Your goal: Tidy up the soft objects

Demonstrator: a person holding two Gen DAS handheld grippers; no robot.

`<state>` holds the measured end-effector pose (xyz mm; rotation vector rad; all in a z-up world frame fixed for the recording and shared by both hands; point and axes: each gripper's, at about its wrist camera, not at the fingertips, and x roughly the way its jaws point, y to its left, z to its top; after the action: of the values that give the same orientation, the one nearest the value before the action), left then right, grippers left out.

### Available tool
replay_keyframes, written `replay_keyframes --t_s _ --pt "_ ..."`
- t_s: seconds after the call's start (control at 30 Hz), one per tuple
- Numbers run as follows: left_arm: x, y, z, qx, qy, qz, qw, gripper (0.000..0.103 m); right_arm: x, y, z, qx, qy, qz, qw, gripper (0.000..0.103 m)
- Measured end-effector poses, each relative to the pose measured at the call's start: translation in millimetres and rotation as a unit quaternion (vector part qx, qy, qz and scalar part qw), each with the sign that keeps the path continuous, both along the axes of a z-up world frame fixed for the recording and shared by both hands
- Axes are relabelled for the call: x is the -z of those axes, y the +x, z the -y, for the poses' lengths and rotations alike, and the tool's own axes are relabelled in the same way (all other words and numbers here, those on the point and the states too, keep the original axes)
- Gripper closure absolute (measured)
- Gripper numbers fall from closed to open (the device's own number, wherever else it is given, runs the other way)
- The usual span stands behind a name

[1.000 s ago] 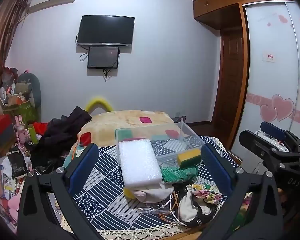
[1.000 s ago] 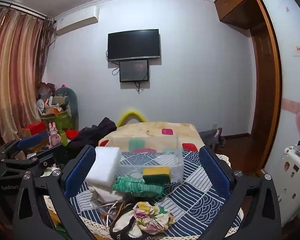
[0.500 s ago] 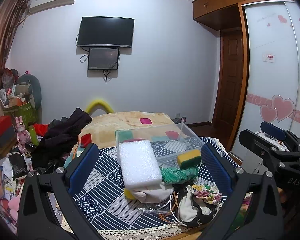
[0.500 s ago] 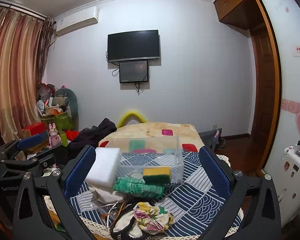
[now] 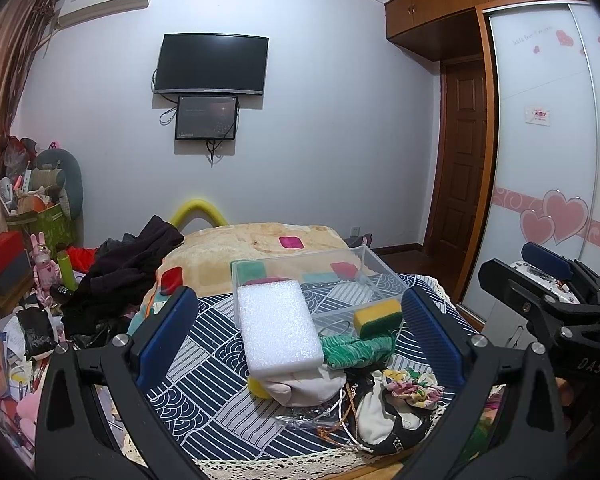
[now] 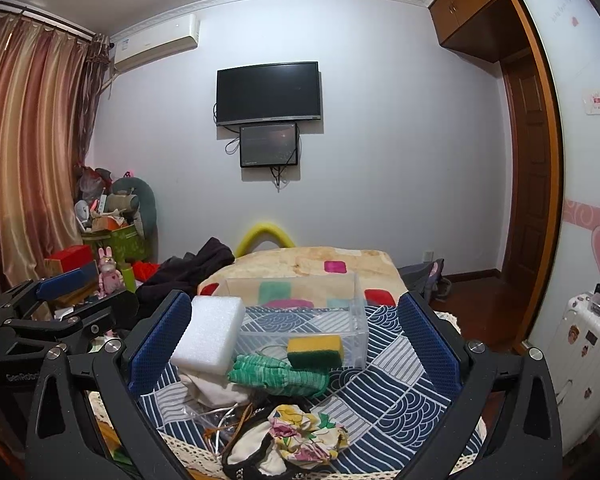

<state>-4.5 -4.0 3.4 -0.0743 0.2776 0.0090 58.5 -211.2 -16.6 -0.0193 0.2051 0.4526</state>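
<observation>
A pile of soft things lies on a blue patterned cloth (image 5: 204, 360): a white foam block (image 5: 278, 328), a yellow-green sponge (image 5: 378, 317), a green knit cloth (image 5: 356, 350), a cream pouch (image 5: 304, 386) and a floral scrunchie (image 5: 414, 386). A clear plastic box (image 5: 340, 280) stands behind them. My left gripper (image 5: 300, 340) is open and empty, held above the pile's near side. My right gripper (image 6: 294, 344) is open and empty too, in front of the foam block (image 6: 210, 334), sponge (image 6: 316, 351), green cloth (image 6: 278, 374) and scrunchie (image 6: 308, 434).
A bed with a yellow blanket (image 5: 256, 244) and dark clothes (image 5: 128, 268) lies behind the box. Clutter and boxes (image 5: 16, 264) fill the left side. A white suitcase (image 6: 584, 364) stands at the right by a wardrobe (image 5: 552, 160).
Both views have shifted only slightly; the grippers stay open and nothing on the cloth has moved.
</observation>
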Motion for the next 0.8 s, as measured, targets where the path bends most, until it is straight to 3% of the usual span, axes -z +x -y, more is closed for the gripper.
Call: replay_keyframes --t_s 0.8 --pt "-0.7 -0.6 0.3 0.000 -0.001 0.001 1.0000 0.000 1.0 -2.8 0.3 -0.002 0.002 0.004 1.000 0.000"
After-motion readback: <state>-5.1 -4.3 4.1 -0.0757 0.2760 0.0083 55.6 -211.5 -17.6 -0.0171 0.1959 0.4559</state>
